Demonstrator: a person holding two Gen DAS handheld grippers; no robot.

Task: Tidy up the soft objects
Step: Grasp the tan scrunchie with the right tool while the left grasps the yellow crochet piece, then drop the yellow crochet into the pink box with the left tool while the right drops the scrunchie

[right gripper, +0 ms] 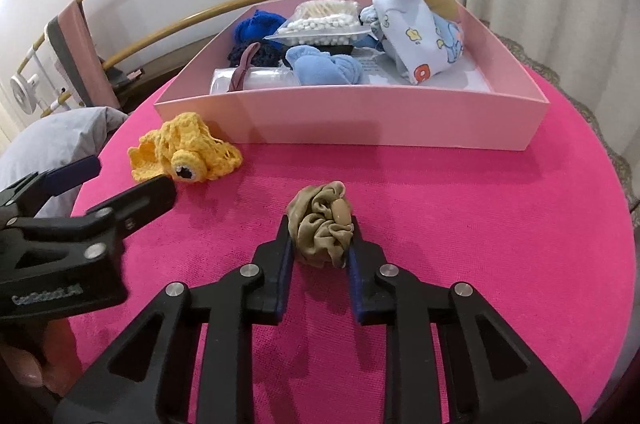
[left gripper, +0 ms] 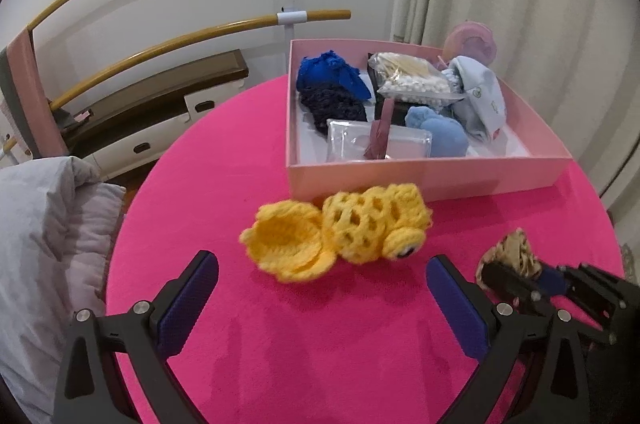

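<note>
Right tongs [right gripper: 320,244] pinch a crumpled satin scrunchie [right gripper: 323,226] on the round, velvety pink desk [right gripper: 460,244]; left tongs [left gripper: 320,270] gape empty before a yellow crochet fish [left gripper: 340,230] near the pink box [left gripper: 420,180].

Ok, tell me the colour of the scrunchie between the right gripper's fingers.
Tan-beige scrunchie, clearest in the right wrist view.

The left gripper [left gripper: 322,278] is spread wide over the pink table [left gripper: 248,160], just short of a yellow crochet toy [left gripper: 340,230]. Behind the toy stands a pink box [left gripper: 420,180] holding assorted items.
</note>
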